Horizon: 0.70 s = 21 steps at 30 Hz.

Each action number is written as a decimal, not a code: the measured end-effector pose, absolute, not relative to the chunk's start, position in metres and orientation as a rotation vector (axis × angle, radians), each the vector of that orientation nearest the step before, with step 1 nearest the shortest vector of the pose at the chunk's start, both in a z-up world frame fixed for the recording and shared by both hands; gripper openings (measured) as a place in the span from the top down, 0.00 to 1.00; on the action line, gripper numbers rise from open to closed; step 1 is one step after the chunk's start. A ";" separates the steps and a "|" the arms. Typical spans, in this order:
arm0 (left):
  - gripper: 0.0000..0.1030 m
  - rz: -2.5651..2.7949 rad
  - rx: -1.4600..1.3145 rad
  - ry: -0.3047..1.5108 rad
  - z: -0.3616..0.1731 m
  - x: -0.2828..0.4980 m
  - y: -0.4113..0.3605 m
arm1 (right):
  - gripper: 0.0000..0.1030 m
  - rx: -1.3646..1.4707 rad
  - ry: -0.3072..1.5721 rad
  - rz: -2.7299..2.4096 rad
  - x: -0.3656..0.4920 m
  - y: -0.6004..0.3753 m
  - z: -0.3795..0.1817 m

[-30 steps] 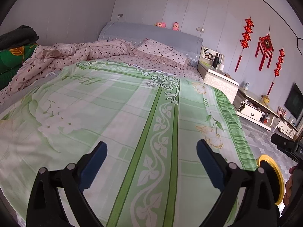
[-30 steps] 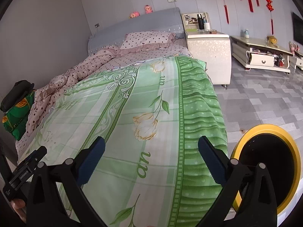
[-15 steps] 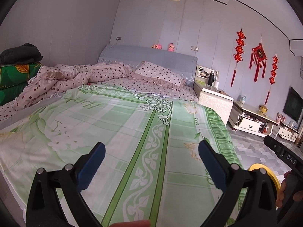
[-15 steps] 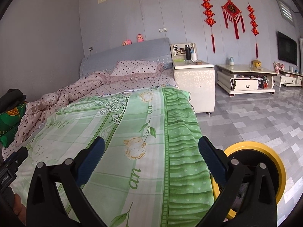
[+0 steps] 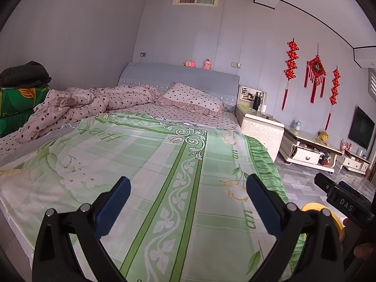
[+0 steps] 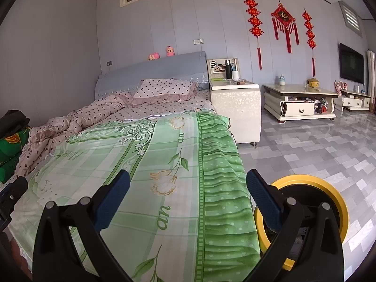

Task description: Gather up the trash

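I am holding my left tongs (image 5: 188, 202) over the foot of the bed (image 5: 150, 164), fingers spread wide, nothing between the blue pads (image 5: 112, 208). My right tongs (image 6: 188, 199) are spread the same way and gripping nothing, hanging above the bed's right edge where the green sheet (image 6: 145, 164) is draping toward the floor (image 6: 317, 145).

The bin (image 6: 329, 195), yellow-rimmed with a dark inside, is standing on the floor just beside the bed's lower right corner. In the right view, the right finger is partly covering it. In the left view only a slice of its rim (image 5: 315, 208) is showing behind my right finger, with the right tongs' black body (image 5: 340, 199) passing in front, lettered "DAS".

I am finding no trash that I can identify on the sheet or on the floor tiles in either view.

A spotted pink quilt (image 5: 89, 103) is lying bunched at the far left of the bed, beside a matching pillow (image 5: 190, 98) against the grey headboard (image 5: 178, 75). Two pink toys (image 5: 197, 64) are sitting on top of the headboard. A pale nightstand (image 6: 235, 103) is standing just beside the bed's head, with a dark bottle (image 6: 228, 69) on it. Red knots (image 6: 282, 21) are hanging on the wall above a low cabinet (image 6: 298, 98). A television (image 6: 351, 63) is hanging further right.
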<state>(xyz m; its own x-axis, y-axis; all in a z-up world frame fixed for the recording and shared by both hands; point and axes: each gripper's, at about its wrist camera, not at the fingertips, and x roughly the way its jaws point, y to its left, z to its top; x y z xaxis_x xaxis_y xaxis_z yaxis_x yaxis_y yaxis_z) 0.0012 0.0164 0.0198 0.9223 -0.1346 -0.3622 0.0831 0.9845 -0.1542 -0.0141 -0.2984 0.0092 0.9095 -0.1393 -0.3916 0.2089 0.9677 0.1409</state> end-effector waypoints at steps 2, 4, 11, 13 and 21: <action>0.08 -0.115 -0.137 0.385 0.019 0.002 0.016 | 0.08 0.185 0.392 -0.186 -0.013 -0.299 0.008; 0.08 -0.117 -0.139 0.387 0.018 0.003 0.016 | 0.08 0.183 0.396 -0.192 -0.011 -0.299 0.005; 0.08 -0.123 -0.137 0.395 0.016 0.004 0.015 | 0.08 0.187 0.418 -0.203 -0.008 -0.301 -0.005; 0.08 -0.125 -0.136 0.394 0.016 0.004 0.014 | 0.08 0.188 0.422 -0.203 -0.008 -0.301 -0.007; 0.08 -0.131 -0.125 0.392 0.015 0.003 0.010 | 0.08 0.190 0.423 -0.205 -0.008 -0.302 -0.009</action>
